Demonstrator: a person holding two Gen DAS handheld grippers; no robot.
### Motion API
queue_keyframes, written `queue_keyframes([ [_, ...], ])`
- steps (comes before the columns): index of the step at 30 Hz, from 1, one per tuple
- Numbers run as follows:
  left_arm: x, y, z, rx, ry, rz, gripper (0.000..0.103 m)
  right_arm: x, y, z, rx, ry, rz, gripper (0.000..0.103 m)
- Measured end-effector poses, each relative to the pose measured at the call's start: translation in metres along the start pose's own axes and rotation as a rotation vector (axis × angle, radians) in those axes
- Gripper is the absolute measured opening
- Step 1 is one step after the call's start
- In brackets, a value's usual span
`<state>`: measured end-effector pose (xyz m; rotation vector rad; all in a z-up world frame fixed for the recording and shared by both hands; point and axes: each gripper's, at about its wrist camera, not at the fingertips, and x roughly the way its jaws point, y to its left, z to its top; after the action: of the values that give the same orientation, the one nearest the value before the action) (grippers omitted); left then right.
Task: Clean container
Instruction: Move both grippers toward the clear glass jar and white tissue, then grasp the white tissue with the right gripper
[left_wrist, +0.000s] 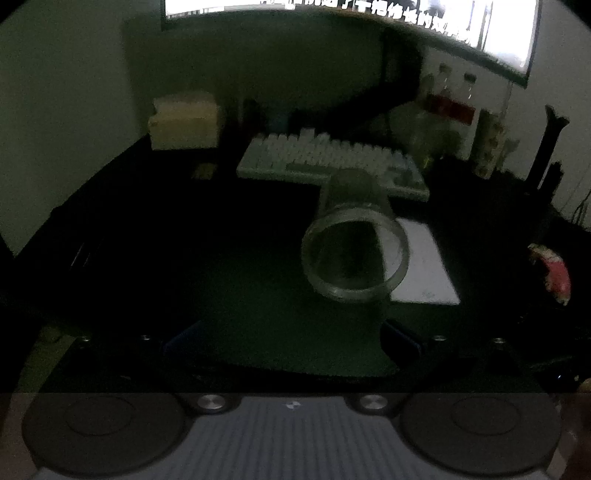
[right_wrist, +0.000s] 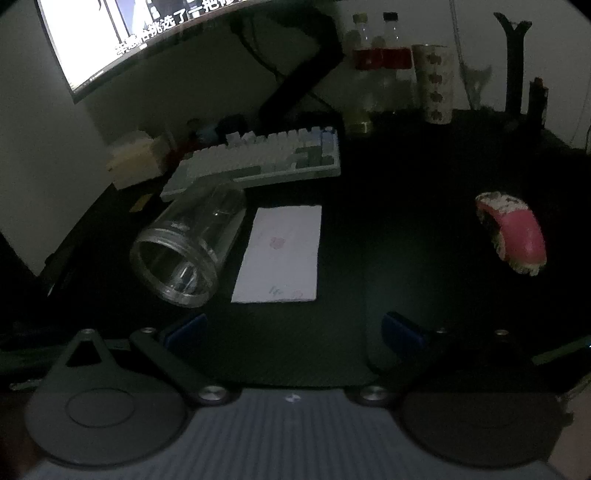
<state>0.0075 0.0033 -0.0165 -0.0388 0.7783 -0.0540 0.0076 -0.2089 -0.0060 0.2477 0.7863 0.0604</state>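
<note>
While lying on its side at frame centre, mouth toward camera for reach: jar, tissue alongside; left gripper and right gripper wide apart, empty.

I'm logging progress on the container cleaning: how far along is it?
Nothing looks done yet. The glass jar lies on its side on the dark desk, mouth toward the cameras, beside a white paper. The pink sponge sits apart, far right, untouched. In hand: nothing; the left gripper and right gripper are both open and empty. Left: pick up jar and sponge, then wipe.
</note>
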Motion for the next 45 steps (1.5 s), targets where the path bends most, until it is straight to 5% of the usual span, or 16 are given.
queue_keyframes([
  [5,0.002,-0.005,-0.003,0.042,0.001,0.037,0.103,0.004,0.001,0.004,-0.043,-0.088,-0.042,0.103],
  [10,0.004,-0.006,-0.003,0.019,-0.005,0.018,0.103,0.017,-0.012,0.015,-0.053,-0.099,-0.007,0.103],
  [16,-0.001,-0.02,-0.003,-0.019,-0.041,0.028,0.103,0.048,-0.028,0.02,-0.074,-0.07,-0.077,0.102],
  [22,-0.004,-0.036,-0.006,0.0,-0.109,0.133,0.103,0.06,-0.071,0.027,0.069,-0.035,0.066,0.099],
  [27,0.007,-0.044,0.001,0.059,-0.103,0.139,0.103,0.047,-0.058,0.063,-0.155,-0.056,0.219,0.099],
  [31,0.018,-0.037,0.013,0.016,-0.053,0.077,0.103,0.043,-0.046,0.072,-0.228,-0.129,0.258,0.103],
  [35,0.02,-0.033,0.015,-0.043,-0.049,0.074,0.103,0.074,-0.041,0.069,-0.246,-0.055,0.237,0.102],
  [45,0.018,-0.044,0.004,-0.018,-0.04,0.044,0.103,0.097,-0.068,0.076,-0.016,0.03,0.293,0.1],
])
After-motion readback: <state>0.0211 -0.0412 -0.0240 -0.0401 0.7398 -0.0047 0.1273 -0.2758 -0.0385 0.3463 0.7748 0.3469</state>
